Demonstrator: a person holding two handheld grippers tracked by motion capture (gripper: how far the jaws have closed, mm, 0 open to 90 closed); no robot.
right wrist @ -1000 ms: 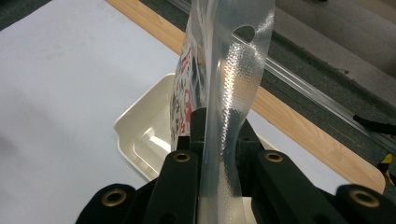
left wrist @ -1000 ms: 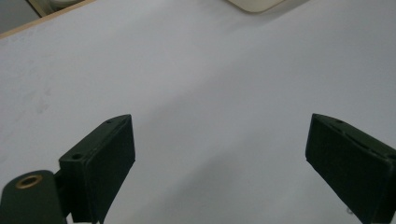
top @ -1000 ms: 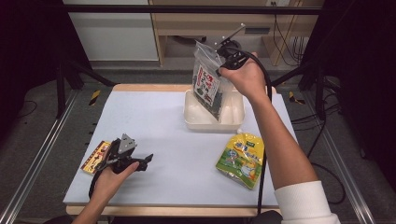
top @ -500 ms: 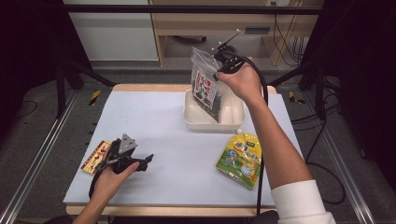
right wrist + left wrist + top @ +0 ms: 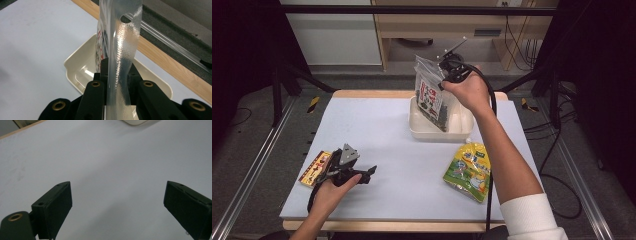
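Note:
My right gripper (image 5: 446, 70) is shut on the top edge of a clear plastic bag (image 5: 433, 97) with red, white and dark print. The bag hangs over a cream tray (image 5: 414, 131) at the table's far middle, its lower end down inside the tray. In the right gripper view the jaws pinch the bag's textured clear strip (image 5: 123, 42) at my right gripper (image 5: 117, 73), with the tray (image 5: 75, 70) below. My left gripper (image 5: 368, 172) rests on the table at the front left, open. In the left gripper view nothing lies at my left gripper (image 5: 117, 195), just bare table.
A flat orange and dark packet (image 5: 312, 169) lies just left of the left hand. A yellow-green pouch (image 5: 468, 170) lies on the table in front of the tray, under the right forearm. A wooden edge (image 5: 362, 93) borders the table's far side.
The right hand and the bag have shifted slightly left over the tray. The left hand and gripper have stayed put.

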